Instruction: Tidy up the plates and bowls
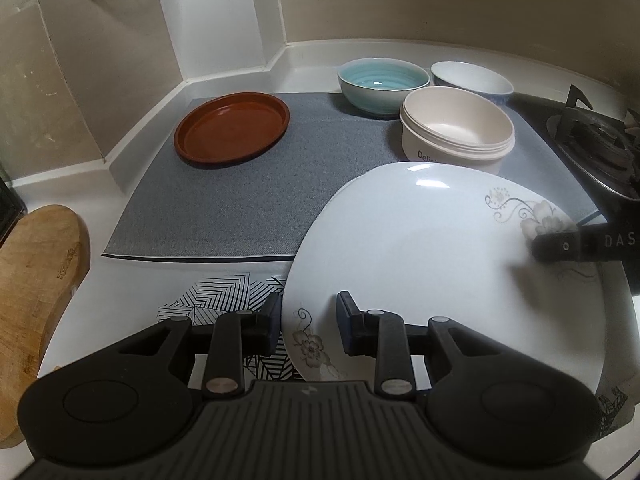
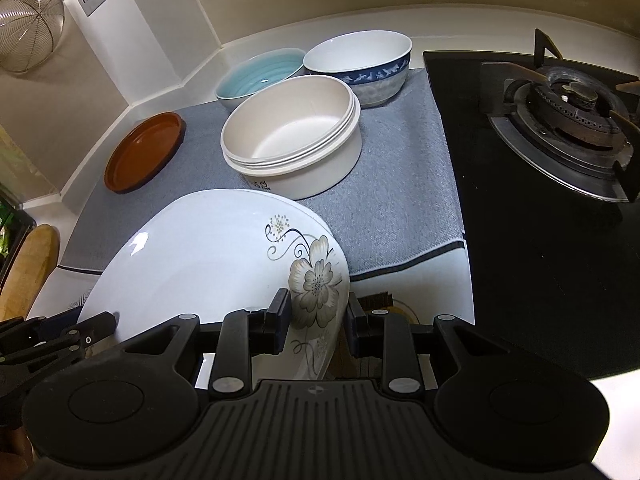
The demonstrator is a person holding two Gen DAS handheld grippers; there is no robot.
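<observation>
A white square plate with grey flowers is held tilted above the counter's front; it also shows in the right wrist view. My left gripper straddles its near-left rim, jaws around the edge. My right gripper straddles its right flowered rim, and its finger shows in the left wrist view. On the grey mat stand a brown plate, a teal bowl, a cream bowl and a blue-patterned white bowl.
A gas stove burner on black glass lies right of the mat. A wooden cutting board lies at the left. A black-and-white patterned mat sits under the plate. A wire strainer hangs on the wall.
</observation>
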